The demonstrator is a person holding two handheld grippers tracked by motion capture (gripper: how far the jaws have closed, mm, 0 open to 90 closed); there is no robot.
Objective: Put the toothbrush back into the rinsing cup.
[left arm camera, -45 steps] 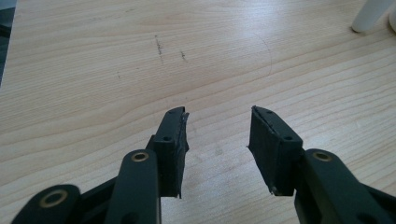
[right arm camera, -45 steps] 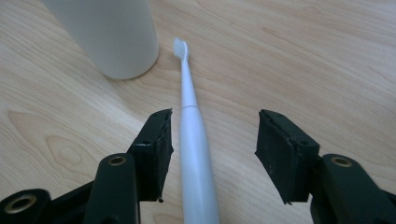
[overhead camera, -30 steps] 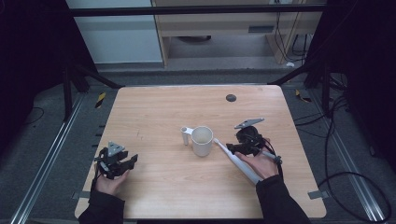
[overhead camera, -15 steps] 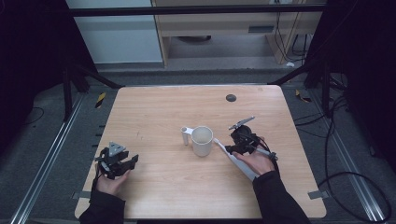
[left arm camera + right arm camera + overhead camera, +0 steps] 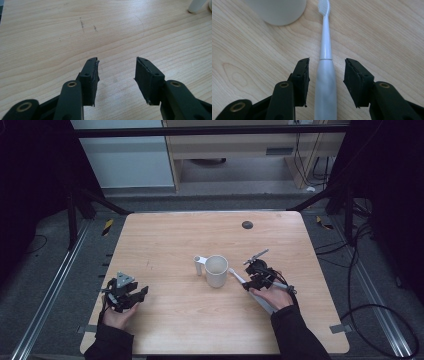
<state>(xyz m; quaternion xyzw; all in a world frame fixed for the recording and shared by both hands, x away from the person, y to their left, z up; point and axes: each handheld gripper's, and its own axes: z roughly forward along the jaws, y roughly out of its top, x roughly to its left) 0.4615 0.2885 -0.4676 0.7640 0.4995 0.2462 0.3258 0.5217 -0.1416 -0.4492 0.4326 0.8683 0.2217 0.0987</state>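
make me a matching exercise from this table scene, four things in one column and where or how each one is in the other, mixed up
Things
1. electric toothbrush
2. mug
3. left gripper
4. dark round spot

Places or states
A. upright near the middle of the table
B. jaws apart over bare wood
C. on the tabletop near the far edge
D. lying flat between the right gripper jaws, not yet pinched

Pairs: 1-D, 2-A, 3-B, 4-C
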